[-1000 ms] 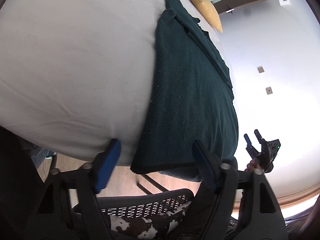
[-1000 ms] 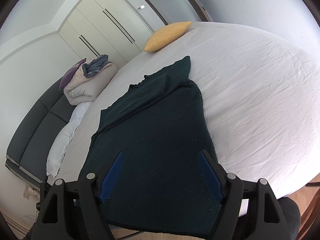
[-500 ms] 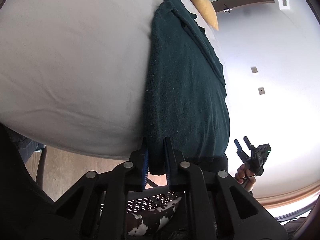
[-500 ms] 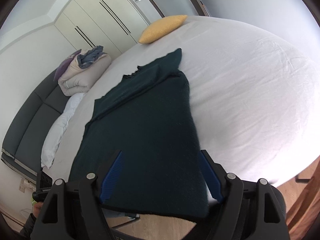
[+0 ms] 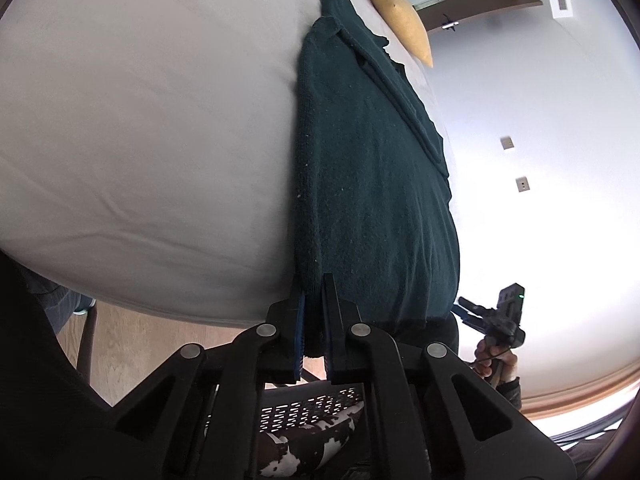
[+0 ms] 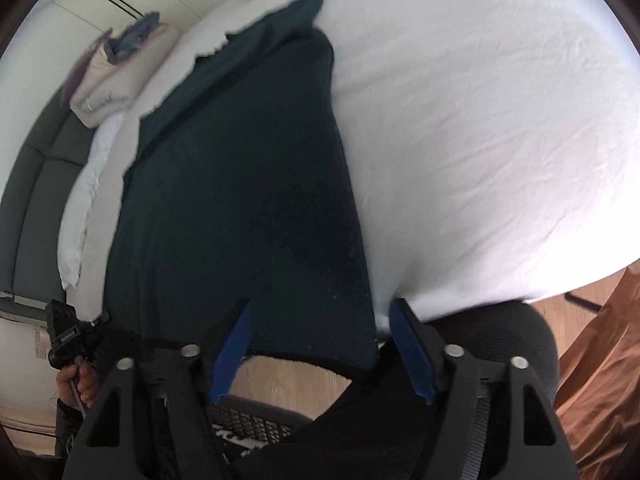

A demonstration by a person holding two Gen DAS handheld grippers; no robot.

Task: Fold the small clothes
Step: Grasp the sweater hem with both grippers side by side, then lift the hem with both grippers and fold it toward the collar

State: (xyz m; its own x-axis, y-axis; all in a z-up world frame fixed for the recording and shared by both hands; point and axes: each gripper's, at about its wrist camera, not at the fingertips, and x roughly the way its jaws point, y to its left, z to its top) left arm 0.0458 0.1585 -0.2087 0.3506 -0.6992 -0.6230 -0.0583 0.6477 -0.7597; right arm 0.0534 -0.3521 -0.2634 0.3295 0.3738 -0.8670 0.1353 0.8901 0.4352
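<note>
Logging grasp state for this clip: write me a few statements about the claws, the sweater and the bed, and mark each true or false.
1. The left claw is shut on the dark green sweater hem. True.
2. The right claw is shut on the sweater. False: it is open, straddling a hem corner.
3. A yellow pillow lies beyond the sweater. True.
4. The sweater lies on the wooden floor. False: it lies on the white bed.
</note>
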